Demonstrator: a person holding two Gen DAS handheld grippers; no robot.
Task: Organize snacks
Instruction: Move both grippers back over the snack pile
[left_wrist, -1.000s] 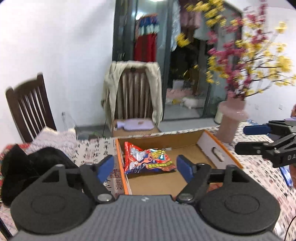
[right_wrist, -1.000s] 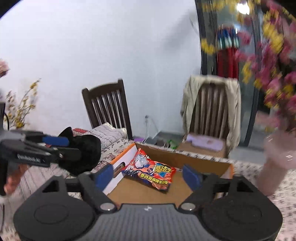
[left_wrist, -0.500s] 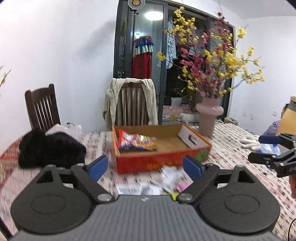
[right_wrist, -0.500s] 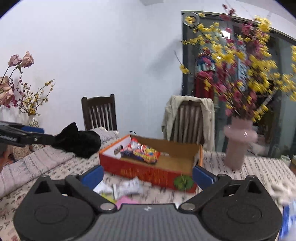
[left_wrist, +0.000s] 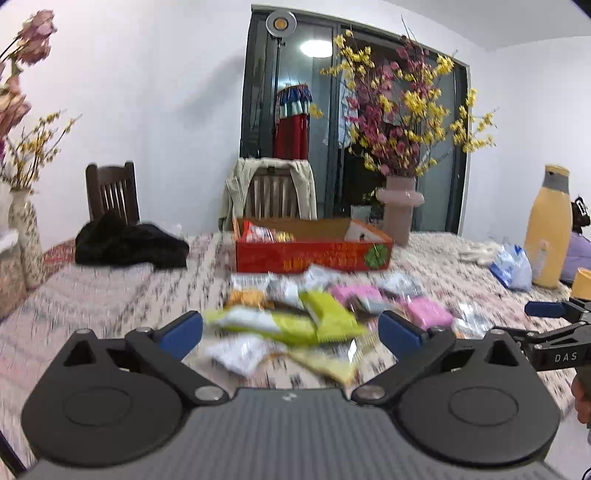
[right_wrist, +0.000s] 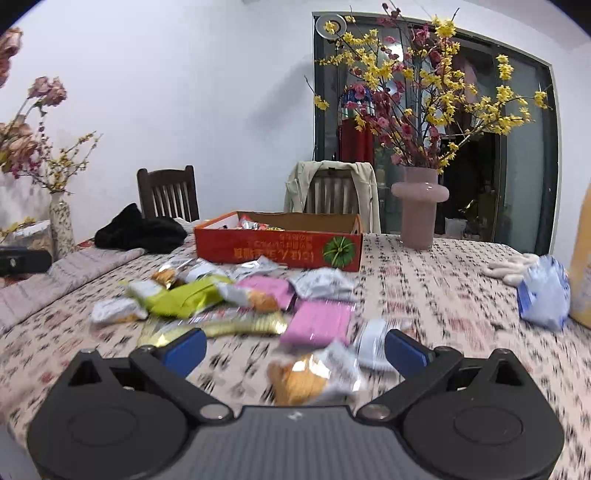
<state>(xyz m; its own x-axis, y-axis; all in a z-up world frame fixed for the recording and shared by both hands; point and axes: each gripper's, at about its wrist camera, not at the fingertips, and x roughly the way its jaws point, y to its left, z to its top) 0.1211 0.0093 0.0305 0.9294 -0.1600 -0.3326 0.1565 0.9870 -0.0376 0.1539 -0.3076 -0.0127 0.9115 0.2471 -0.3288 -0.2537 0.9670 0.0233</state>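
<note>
- "DAS" in white letters on black body of right gripper (left_wrist: 546, 320), seen at right edge of left wrist view
- yellow print on front wall of red cardboard box (right_wrist: 277, 253), upside down in right wrist view, blurred, unreadable
- snack packets: print too blurred

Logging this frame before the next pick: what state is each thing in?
Left gripper: open, empty.
Right gripper: open, empty.
Box: open-topped, one red packet inside.
Snack pile: loose on the table, outside the box.
Pink vase: upright.
Yellow bottle: upright, capped.
</note>
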